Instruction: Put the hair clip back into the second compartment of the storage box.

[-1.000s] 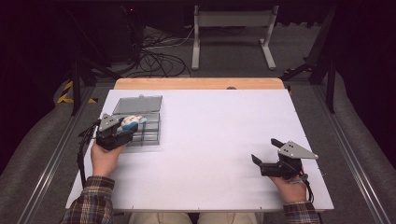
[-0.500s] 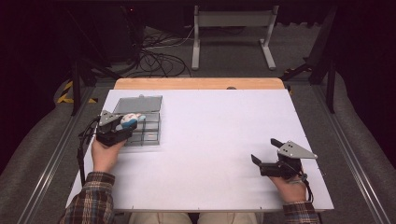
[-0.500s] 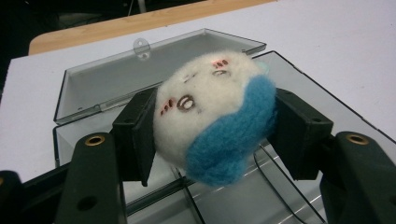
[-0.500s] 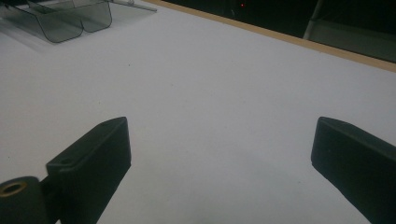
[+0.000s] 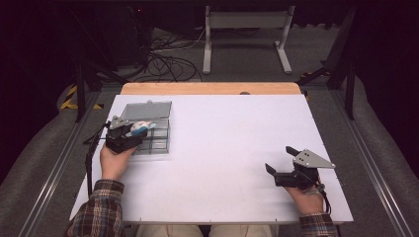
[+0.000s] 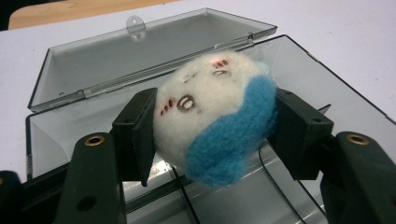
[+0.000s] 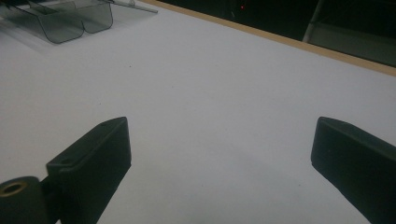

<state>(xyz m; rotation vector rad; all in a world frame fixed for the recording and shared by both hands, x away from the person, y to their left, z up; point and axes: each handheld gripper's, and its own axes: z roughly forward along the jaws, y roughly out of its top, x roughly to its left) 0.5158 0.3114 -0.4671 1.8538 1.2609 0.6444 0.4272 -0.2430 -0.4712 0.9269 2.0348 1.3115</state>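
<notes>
Two black two-jaw grippers work over a smooth white rectangular table with a pale wooden strip along its far edge. From the high view, the left gripper hangs over the near part of a smoky grey transparent plastic compartment box at the left of the table, its hinged lid folded back toward the far side, and a small fuzzy white-and-blue felt ball sits between the jaws. The right gripper, topped by a grey three-cornered plate, rests near the right front of the table, well apart from the box, with its jaws spread wide and nothing in them. A plaid sleeve covers the left forearm. In the left gripper view, the left gripper has its flat black pads pressed on both sides of the woolly felt ball, round and matted, white with a blue patch and small stitched red and grey marks; it is held above the box's glossy divided compartments. In the right gripper view, the right gripper shows matte jaws far apart over bare tabletop, with the box's rounded corner at far left.
</notes>
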